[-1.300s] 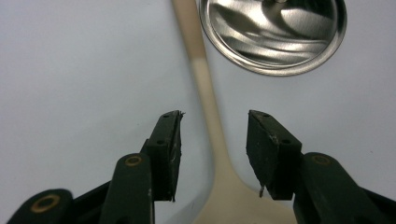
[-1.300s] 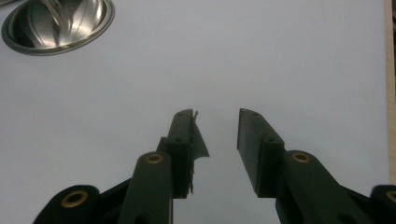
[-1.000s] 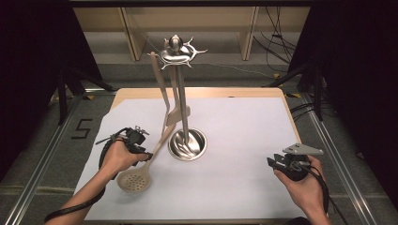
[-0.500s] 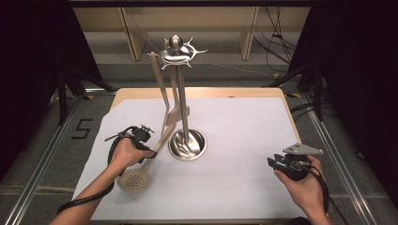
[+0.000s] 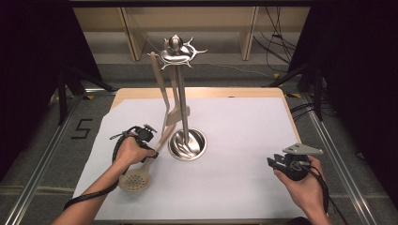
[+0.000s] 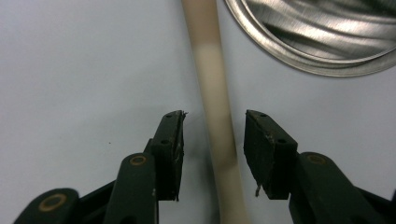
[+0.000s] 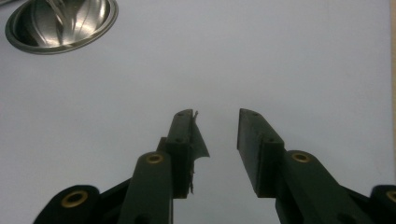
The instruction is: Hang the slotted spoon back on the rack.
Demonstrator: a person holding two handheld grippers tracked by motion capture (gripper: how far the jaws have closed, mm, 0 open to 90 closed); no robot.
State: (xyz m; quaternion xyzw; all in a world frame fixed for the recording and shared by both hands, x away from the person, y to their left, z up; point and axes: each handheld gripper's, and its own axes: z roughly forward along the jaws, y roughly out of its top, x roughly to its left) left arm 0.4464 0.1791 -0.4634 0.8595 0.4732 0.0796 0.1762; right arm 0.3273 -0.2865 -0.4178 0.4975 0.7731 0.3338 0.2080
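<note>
Two tools: one in each of the person's hands, both low over the white paper sheet (image 5: 244,140) that covers the desk.
Left tool (image 6: 214,140): jaws spread, one on each side of the handle, with a gap on both sides and neither pad pressing on it; nothing is gripped.
Left tool, high view (image 5: 149,139): sits just left of the steel base, over the middle of the handle.
Beige slotted spoon with a long slim handle (image 5: 141,171): lies flat on the sheet, its round perforated head near the person and its handle running up toward the stand's base.
Handle, left gripper view (image 6: 215,93): runs straight up between the jaws and passes close beside the bowl's rim.
Right tool (image 7: 215,140): jaws part open and empty, over bare paper.
Right tool, high view (image 5: 281,162): well apart from the stand, at the right of the sheet.
Shiny steel utensil stand with round bowl-shaped base (image 5: 187,143): upright mid-sheet, with two beige utensils (image 5: 165,93) hanging from its hooked top.
</note>
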